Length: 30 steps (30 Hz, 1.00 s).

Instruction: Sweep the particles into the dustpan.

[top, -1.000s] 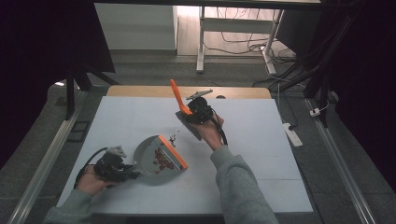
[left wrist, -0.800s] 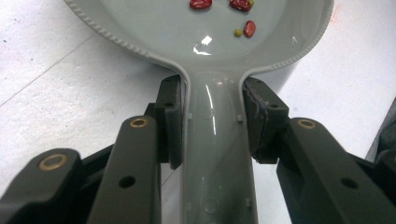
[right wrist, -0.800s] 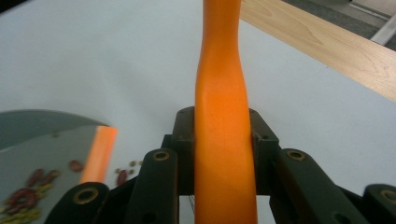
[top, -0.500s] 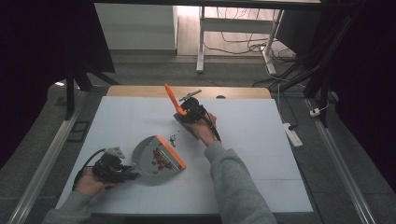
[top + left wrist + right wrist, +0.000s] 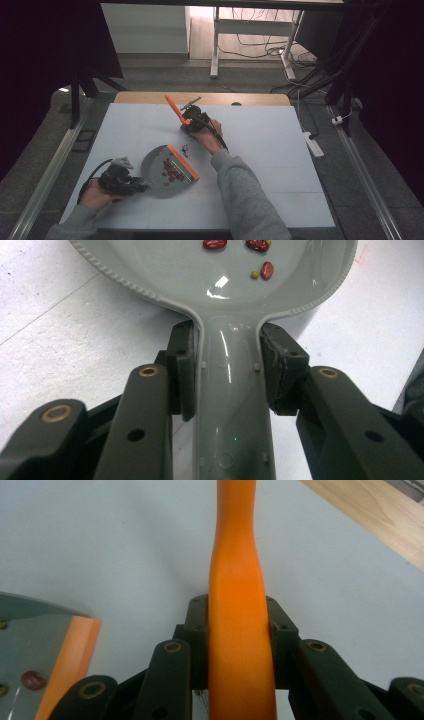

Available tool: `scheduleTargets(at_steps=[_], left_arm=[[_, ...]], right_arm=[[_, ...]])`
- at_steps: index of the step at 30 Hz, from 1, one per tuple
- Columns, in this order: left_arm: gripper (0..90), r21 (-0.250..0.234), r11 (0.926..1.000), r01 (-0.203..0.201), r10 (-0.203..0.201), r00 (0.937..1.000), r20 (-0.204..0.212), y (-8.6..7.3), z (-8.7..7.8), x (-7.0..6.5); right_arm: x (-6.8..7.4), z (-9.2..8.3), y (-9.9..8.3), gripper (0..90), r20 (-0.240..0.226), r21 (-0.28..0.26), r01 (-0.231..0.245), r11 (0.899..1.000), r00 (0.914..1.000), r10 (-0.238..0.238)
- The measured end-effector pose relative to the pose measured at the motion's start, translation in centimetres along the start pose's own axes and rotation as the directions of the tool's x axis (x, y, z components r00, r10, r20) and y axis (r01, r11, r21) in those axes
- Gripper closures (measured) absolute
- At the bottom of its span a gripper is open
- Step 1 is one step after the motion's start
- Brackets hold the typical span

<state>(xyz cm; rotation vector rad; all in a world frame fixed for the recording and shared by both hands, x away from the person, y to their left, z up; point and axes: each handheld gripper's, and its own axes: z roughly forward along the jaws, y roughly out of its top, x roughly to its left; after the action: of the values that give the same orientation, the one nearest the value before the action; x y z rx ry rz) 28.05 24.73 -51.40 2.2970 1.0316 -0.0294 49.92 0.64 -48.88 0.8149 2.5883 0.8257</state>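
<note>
The person is sweeping up spilled beans, and the brush has just shifted. The left gripper (image 5: 131,184) sits low at the near left of the worktop (image 5: 280,150), its jaws clamped on the grey handle of the dustpan (image 5: 156,167); in the left gripper view the pads squeeze that handle (image 5: 231,390) from both sides, and it has not budged over the last second. The pan lies flat with its orange lip (image 5: 182,162) facing the far right, and a cluster of red beans (image 5: 171,174) already rests inside, some showing on the grey floor of the pan in the left gripper view (image 5: 259,245). The right gripper (image 5: 194,120) is closed tight on the orange brush handle (image 5: 239,630), which stands up and leans away to the far left (image 5: 172,106). Compared with a second ago, that hand has slid leftward across the worktop and come lower, so the brush head now seems to sit down at the surface beyond the pan, though the gripper hides it. A few stray beans (image 5: 185,148) lie on the worktop just outside the orange lip, between brush and pan. To my eye the brush has been set down behind those leftovers, ready to drag them toward the lip, so the job looks mostly done, with that last scatter to collect.
</note>
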Motion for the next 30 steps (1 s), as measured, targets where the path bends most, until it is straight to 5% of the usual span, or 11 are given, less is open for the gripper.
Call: scheduleTargets(at_steps=[13,21,30], left_arm=[[61.6,0.002,1.0,0.002,-0.002,1.0,-0.002,0.1,0.1,0.0],[61.6,0.003,1.0,0.003,-0.003,1.0,-0.004,0.1,0.1,-0.1],[61.6,0.005,1.0,0.001,-0.001,1.0,-0.004,0.1,0.1,-0.1]], right_arm=[[2.1,-0.5,-0.2,70.7,-0.062,0.016,0.056,0.998,0.9966,-0.055],[2.2,-1.1,-0.8,70.7,-0.103,-0.005,0.004,1.0,0.9947,-0.004],[2.6,-1.4,-1.2,70.7,-0.119,-0.014,0.002,1.0,0.9929,-0.004]])
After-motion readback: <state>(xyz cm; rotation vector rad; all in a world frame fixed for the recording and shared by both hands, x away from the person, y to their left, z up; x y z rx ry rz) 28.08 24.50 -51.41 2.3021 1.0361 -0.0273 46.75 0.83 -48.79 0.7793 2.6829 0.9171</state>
